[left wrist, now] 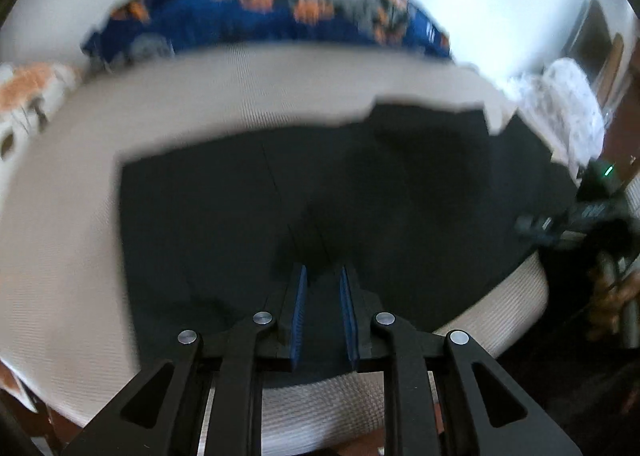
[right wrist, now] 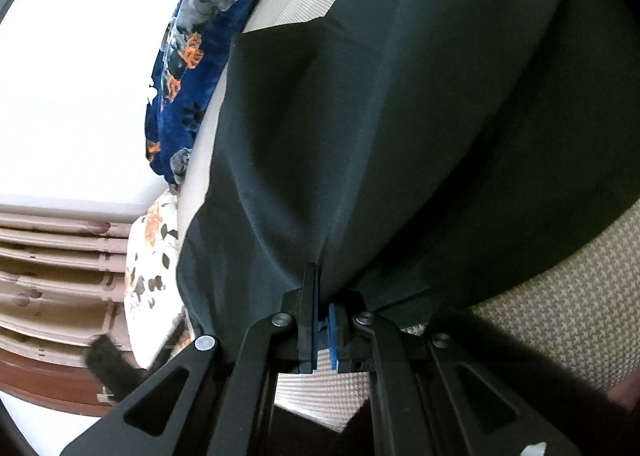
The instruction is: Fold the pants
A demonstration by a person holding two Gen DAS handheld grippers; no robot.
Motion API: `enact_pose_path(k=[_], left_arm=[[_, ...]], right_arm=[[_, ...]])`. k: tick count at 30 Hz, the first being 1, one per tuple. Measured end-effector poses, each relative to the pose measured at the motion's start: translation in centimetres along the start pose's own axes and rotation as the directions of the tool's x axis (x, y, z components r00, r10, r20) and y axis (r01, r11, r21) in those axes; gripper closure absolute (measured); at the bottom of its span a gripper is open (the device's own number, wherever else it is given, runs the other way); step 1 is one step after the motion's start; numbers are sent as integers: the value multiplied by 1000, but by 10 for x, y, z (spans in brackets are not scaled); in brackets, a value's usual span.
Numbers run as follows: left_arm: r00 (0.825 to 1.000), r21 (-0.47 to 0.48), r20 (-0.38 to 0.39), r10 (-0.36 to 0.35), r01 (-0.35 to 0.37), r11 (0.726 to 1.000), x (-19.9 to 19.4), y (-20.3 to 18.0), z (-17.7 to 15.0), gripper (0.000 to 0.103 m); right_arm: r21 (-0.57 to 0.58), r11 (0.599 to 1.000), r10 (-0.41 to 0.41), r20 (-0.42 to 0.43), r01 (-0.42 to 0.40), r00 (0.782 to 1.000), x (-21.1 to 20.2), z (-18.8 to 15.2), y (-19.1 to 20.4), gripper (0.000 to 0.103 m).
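Note:
Dark pants (left wrist: 360, 184) lie spread flat on a beige woven bed cover (left wrist: 240, 96). At their near edge my left gripper (left wrist: 323, 276) has its blue pads close together, with a raised fold of the dark cloth between them. In the right wrist view the pants (right wrist: 420, 116) fill most of the frame, and my right gripper (right wrist: 322, 284) is shut, pinching a pulled-up ridge of the fabric. In the left wrist view the right gripper (left wrist: 592, 216) also shows at the pants' right end, held by a hand.
A blue blanket with orange paw prints (left wrist: 280, 16) lies along the far side of the bed. A floral pillow (right wrist: 152, 248) sits beside brown slats (right wrist: 52, 256). White lacy cloth (left wrist: 568, 104) is at the far right. The bed's near edge (left wrist: 320, 408) is just below my left gripper.

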State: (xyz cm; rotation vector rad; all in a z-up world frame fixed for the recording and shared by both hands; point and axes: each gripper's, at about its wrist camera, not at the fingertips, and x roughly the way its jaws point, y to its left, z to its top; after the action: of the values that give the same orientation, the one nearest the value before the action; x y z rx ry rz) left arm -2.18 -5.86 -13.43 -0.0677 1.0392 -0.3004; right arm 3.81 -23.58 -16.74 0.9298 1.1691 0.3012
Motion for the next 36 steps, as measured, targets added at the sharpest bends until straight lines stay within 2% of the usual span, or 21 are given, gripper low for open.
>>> enact_pose_path(k=[1,3,6,9,13,15,16,18,19,20,21,23,25,29,36], left_arm=[[1000,-30,-23,-8,7,1000,7,4,-5,84],[999,-84,4,-38,38,996,5,11,-11,84],[999,-101,-6,-40,39,994,5,13,-14,84],[999,-94,-11,-31,30,995,5,13,-13,84],[1000,-84,-19,-20,19,996,4,12,-13,84],[1000,-79,-25,-14,12,997,6,10,-11,84],[1000,-76,-27,-10,8,997,6,10,-11,84],[1000,-71,-29,-3,1,997,6,8,-10,84],[1000,-72,-31,-1,-1,997,7,8,-10,84],[999,-72,-32,-1,-2,997,6,8,-10,84],[999,-72,-34,1,-3,997,7,8,-9,84],[999,-68,-38,4,-7,998,7,7,-8,84],[999,-67,-42,9,-12,998,8,7,-7,84],[999,-65,-51,5,-8,998,8,8,-6,84],[999,-65,-53,-9,5,998,9,10,-5,84]], right_arm=[[1,1000,12,-7,-12,1000,-1,2,-1,96],[-20,999,25,-6,-25,1000,-8,10,1,95],[-78,997,14,38,-11,999,-23,34,0,92],[-76,997,42,100,-34,994,-40,72,-17,88],[-46,999,16,239,-5,971,-76,130,-50,85],[-11,1000,12,324,-9,946,-101,159,-70,78],[16,1000,3,367,-10,930,-114,174,-83,77],[57,998,14,403,-41,915,-129,194,-103,76],[81,995,11,412,-49,911,-135,203,-112,76],[111,993,-11,428,-41,904,-141,210,-121,81],[132,990,-18,444,-45,896,-146,216,-131,97],[168,985,-45,456,-37,889,-155,219,-143,98],[179,982,-32,467,-59,884,-161,214,-148,99],[137,990,-46,505,-27,862,-190,190,-147,99],[180,984,-86,486,-4,870,-221,151,-172,100]])
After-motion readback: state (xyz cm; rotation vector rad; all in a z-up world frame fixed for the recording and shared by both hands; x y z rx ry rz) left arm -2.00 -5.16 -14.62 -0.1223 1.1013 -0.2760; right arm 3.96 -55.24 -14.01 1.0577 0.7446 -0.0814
